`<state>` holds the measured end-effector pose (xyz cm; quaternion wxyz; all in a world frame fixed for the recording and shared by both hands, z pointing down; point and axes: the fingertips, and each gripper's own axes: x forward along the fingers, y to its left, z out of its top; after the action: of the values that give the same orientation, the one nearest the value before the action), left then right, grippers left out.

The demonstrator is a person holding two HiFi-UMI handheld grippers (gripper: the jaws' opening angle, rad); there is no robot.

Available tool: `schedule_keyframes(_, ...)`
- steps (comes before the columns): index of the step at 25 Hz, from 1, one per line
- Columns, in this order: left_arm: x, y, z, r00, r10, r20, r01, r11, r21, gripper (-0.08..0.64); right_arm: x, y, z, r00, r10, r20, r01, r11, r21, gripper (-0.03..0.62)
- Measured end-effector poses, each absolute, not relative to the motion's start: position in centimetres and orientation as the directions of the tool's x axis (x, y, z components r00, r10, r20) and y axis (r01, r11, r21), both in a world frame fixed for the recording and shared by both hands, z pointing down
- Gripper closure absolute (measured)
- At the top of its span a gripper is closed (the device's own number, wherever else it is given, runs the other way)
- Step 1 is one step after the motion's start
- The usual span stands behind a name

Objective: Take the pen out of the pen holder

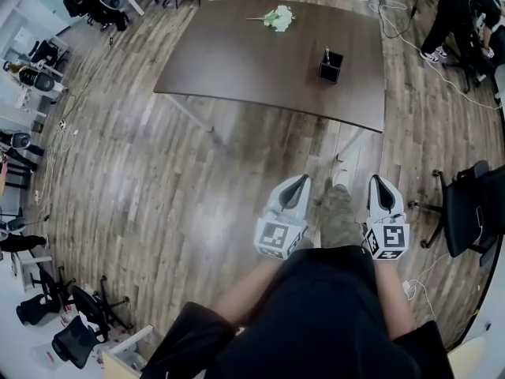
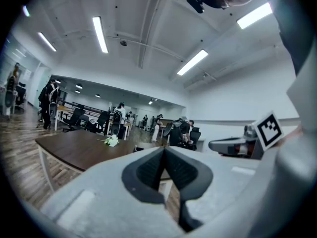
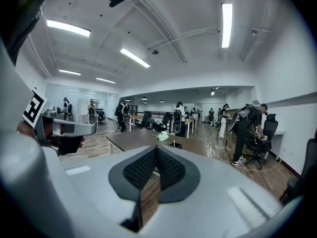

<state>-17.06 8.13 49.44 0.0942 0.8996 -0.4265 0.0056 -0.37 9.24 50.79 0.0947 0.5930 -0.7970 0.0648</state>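
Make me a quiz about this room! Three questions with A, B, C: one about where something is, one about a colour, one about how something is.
1. Where does the pen holder stand?
A. on the floor
B. on the table
C. on a chair

2. What colour is the pen holder?
A. black
B. red
C. yellow

3. How are the left gripper jaws?
A. wide open
B. holding a cup
C. shut and empty

Answers:
1 B: it sits on the dark tabletop, near the right edge in the head view.
2 A: its sides look black.
3 C: the pads meet with nothing between them.
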Motion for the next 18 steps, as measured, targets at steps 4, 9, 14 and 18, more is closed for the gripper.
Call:
schedule_keyframes(4, -16.7, 5.4, 50.0, 0.619, -0.78, 0.098, -0.783, -0.602, 0.156, 0.557, -0.9, 5.4, 51.4, -0.327, -0.921, 0.21, -0.943, 0.331, -0.02, 0.591)
schedule_keyframes(9, -15.9, -0.6, 50.2, 0.593, -0.8, 0.096, -0.801, -0.574, 0.169, 0.557, 0.2, -2.3, 52.4, -0.363, -0.913, 0.188, -0.932, 0.354, -0.079, 0.591)
schedule_keyframes(14, -13.9, -7.8, 51.3, 0.561, -0.813, 0.155, -0.825, -0.537, 0.173, 0.557, 2.4, -10.6, 54.2, -0.392, -0.892, 0.225, -0.919, 0.374, -0.122, 0.591)
schedule_keyframes(18, -11.4, -14.3, 52.1, 0.548, -0.817, 0.182, -0.836, -0.523, 0.168, 0.557, 4.3, -16.6, 56.6, -0.412, -0.861, 0.298, -0.911, 0.383, -0.153, 0.591)
